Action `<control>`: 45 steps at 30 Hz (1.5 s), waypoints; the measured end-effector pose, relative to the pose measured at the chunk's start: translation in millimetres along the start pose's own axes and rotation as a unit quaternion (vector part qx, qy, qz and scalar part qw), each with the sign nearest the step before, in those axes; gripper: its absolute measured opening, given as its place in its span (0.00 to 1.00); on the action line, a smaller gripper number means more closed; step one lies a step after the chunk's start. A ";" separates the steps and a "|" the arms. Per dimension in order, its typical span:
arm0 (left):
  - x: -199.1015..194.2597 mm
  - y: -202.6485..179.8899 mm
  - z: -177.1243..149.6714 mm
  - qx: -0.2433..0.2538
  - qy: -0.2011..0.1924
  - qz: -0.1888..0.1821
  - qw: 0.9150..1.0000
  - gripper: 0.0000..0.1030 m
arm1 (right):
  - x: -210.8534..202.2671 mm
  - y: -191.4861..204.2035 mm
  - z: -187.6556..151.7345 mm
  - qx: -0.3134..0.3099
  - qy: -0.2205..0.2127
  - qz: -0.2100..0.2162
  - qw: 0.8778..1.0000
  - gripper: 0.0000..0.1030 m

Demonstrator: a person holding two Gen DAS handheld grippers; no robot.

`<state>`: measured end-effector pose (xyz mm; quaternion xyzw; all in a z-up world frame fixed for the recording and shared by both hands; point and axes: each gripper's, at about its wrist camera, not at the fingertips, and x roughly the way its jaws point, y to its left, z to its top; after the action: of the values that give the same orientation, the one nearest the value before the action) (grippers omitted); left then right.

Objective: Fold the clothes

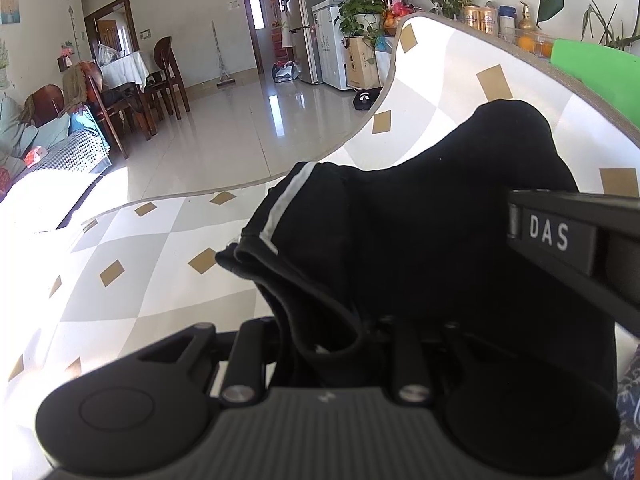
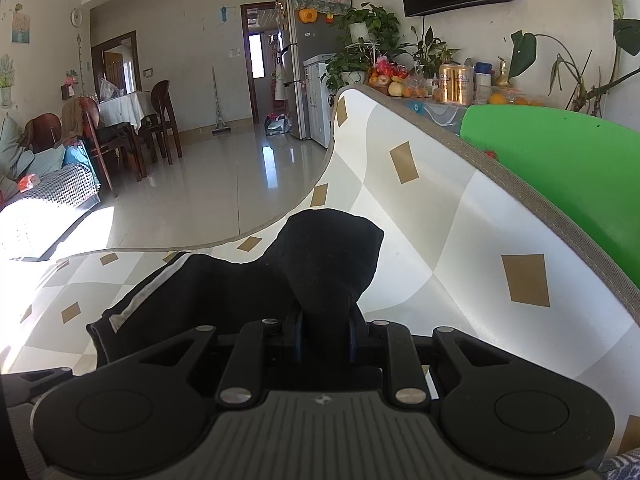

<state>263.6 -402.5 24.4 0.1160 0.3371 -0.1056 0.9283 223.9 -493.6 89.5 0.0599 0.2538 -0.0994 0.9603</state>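
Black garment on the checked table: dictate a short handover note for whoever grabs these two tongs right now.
Left tongs: shut on a bunched edge of the black garment.
Right tongs: shut on another bunch of the same garment, which stands up in a peak between the pads.
Where things are: the garment lies on the checked table cover, its white-trimmed edge towards the left; the cloth spans both tongs.
Done: both grips are taken; the garment looks partly gathered, though how many folds are in I cannot tell.
Left: probably carry the held edges over, lay them flat, release and smooth.
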 end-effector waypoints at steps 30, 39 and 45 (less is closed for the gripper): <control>25.2 6.3 -2.7 -0.008 0.022 0.012 1.000 0.21 | 35.3 2.3 -8.7 0.000 0.028 0.006 1.000 0.20; 30.2 14.4 -0.3 -0.013 0.038 0.040 0.998 0.45 | 36.7 4.2 -10.1 -0.012 0.038 -0.010 0.999 0.36; 22.3 20.5 -1.7 -0.014 0.036 0.043 0.998 0.48 | 29.0 6.2 -9.8 -0.027 0.035 -0.013 0.999 0.39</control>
<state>285.0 -385.1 11.6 0.1214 0.3664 -0.0567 0.9208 245.4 -490.6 67.0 0.0342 0.2904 -0.1029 0.9507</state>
